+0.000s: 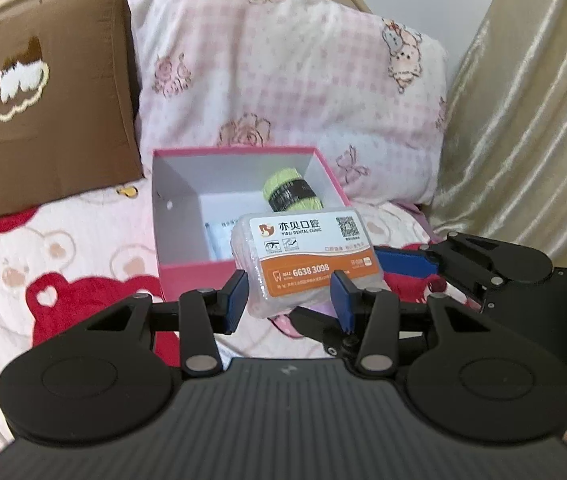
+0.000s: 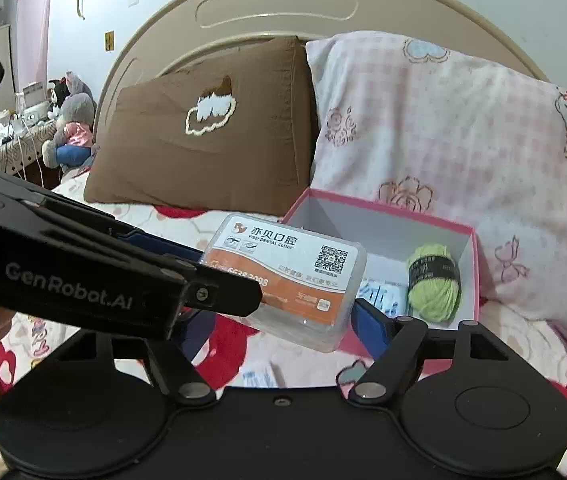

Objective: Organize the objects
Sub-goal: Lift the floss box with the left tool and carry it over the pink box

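Plastic case (image 1: pixel 307 256) held just over the near edge of the pink box (image 1: pixel 195 280), ready to go in.

Left wrist view: gripped by the left tongs (image 1: pixel 289 296), blue pads narrowed onto the short sides of the case, label up, probably to keep it level for the drop. Lifted clear of the blanket (image 1: pixel 63 248) in front of the box. Inside the box, at the far right corner, a green ball of yarn (image 1: pixel 289 194); at the near side, a white packet (image 1: pixel 219 236); bare floor between, likely room enough for the case.

Right wrist view: right tongs (image 2: pixel 283 320) set around the same case from the side nearer the box, one blue pad at its corner, the other hidden behind the left tongs; pressing or merely standing by, cannot tell. Box lid off, against the pink pillow (image 2: pixel 443 120).
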`<state>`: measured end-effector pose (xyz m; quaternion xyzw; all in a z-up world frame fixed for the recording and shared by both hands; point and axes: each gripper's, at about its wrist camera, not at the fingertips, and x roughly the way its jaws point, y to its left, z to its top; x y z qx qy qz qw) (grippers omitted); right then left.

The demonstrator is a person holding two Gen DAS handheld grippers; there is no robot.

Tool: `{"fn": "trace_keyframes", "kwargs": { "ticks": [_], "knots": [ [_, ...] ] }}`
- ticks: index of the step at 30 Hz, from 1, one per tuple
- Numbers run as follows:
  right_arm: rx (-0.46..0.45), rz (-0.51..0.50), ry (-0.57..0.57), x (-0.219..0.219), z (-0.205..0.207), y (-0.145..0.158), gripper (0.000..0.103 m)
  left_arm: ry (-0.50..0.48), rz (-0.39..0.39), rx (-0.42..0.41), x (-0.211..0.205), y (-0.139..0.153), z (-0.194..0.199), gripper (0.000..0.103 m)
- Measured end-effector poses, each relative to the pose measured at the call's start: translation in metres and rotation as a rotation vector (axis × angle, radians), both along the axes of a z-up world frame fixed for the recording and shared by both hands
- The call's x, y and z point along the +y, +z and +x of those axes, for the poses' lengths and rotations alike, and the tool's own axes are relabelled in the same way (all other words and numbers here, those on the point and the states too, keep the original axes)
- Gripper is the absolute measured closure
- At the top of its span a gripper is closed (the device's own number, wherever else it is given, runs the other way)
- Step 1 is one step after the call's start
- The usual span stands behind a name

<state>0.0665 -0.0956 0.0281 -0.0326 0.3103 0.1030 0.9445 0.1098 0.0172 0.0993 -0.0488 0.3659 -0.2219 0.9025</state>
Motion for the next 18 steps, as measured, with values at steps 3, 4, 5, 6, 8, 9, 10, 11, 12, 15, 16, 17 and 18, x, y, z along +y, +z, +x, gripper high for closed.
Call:
{"fn": "trace_keyframes", "kwargs": {
  "ticks": [3, 4, 5, 6, 8, 9, 10, 11, 12, 15, 16, 17, 18],
  "knots": [
    [0.003, -0.016, 0.007, -0.003, 0.005, 0.007, 0.032, 0.008, -0.015, -0.008, -0.003, 0.005, 0.005, 0.060],
    [0.000, -0.021, 0.009, -0.005, 0.007, 0.008, 0.032, 0.008, -0.023, -0.008, -0.004, 0.005, 0.008, 0.060],
    [-0.004, -0.025, 0.010, -0.007, 0.008, 0.009, 0.032, 0.012, -0.032, -0.003, -0.004, 0.005, 0.012, 0.059],
    [-0.006, -0.030, 0.012, -0.009, 0.010, 0.009, 0.032, 0.015, -0.039, 0.005, -0.005, 0.003, 0.016, 0.059],
    [-0.004, -0.042, 0.013, -0.012, 0.016, 0.008, 0.032, 0.013, -0.038, 0.008, -0.008, 0.000, 0.025, 0.060],
    [-0.004, -0.049, 0.012, -0.014, 0.020, 0.008, 0.032, 0.015, -0.034, 0.010, -0.010, -0.002, 0.031, 0.059],
    [-0.004, -0.054, 0.015, -0.016, 0.025, 0.007, 0.032, 0.020, -0.032, 0.016, -0.012, -0.004, 0.037, 0.059],
    [0.001, -0.056, 0.016, -0.018, 0.030, 0.006, 0.032, 0.023, -0.031, 0.021, -0.015, -0.006, 0.044, 0.059],
    [0.008, -0.058, 0.018, -0.021, 0.037, 0.005, 0.032, 0.025, -0.027, 0.025, -0.017, -0.008, 0.052, 0.059],
    [0.014, -0.065, 0.022, -0.029, 0.058, 0.000, 0.032, 0.028, -0.037, 0.039, -0.021, -0.017, 0.077, 0.059],
    [0.017, -0.070, 0.023, -0.032, 0.065, -0.002, 0.032, 0.030, -0.050, 0.050, -0.021, -0.019, 0.085, 0.060],
    [0.021, -0.075, 0.029, -0.036, 0.073, -0.005, 0.032, 0.031, -0.074, 0.066, -0.021, -0.023, 0.093, 0.060],
    [0.025, -0.080, 0.032, -0.038, 0.078, -0.006, 0.032, 0.030, -0.090, 0.074, -0.021, -0.025, 0.098, 0.060]
  ]
}}
